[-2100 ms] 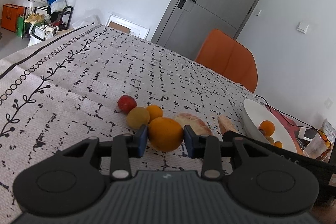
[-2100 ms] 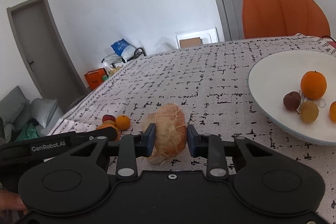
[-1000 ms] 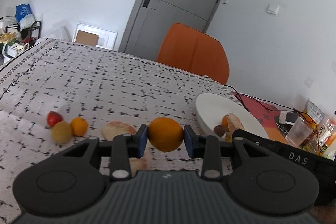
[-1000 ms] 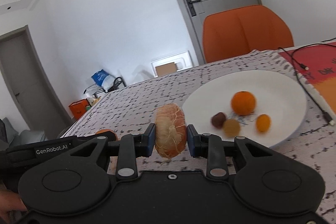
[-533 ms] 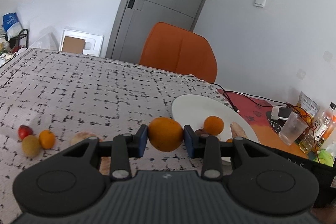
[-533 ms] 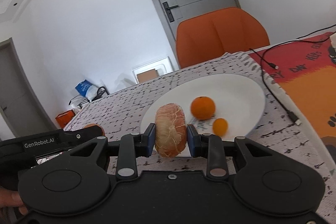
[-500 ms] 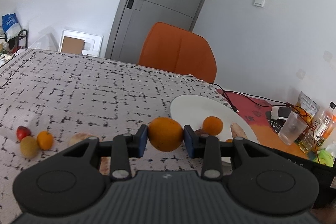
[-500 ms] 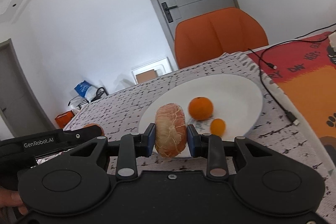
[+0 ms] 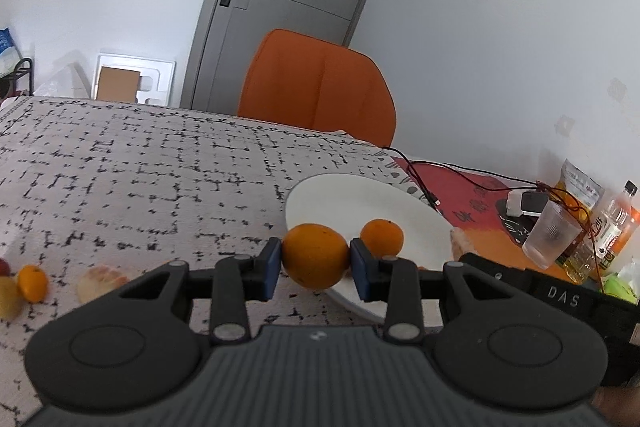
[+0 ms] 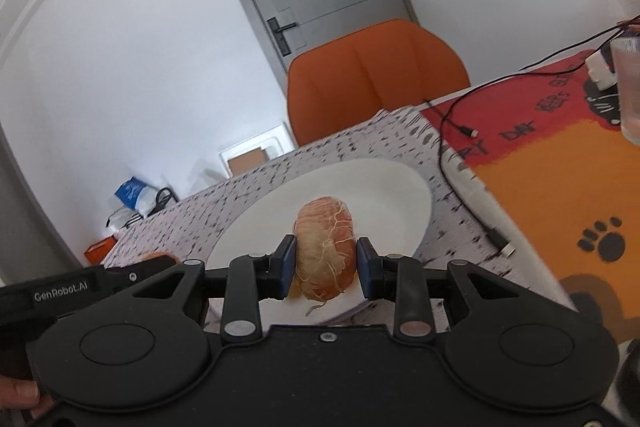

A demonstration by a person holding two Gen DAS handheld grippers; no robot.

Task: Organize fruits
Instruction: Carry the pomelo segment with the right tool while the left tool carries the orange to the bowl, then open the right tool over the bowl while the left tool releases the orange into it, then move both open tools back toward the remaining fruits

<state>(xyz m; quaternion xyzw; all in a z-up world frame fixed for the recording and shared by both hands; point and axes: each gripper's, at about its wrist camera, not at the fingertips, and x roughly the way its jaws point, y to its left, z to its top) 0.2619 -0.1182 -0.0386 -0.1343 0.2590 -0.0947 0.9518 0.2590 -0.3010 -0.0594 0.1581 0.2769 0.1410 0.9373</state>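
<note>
Both grippers have swung toward the white plate [image 9: 344,195] since the earlier frames, leaving the loose fruit at near left. Your left gripper [image 9: 316,263] is clamped on the orange [image 9: 316,255] at the plate's near rim; your right gripper [image 10: 325,261] is clamped on the peeled grapefruit segment [image 10: 324,247] above the plate's near part. Lower each piece until it touches, clear of the tangerine [image 9: 382,237] farther in, then release gently so the round orange doesn't roll off the rim.

White walls, a grey door [image 9: 288,7], an orange chair [image 9: 318,87] behind.
</note>
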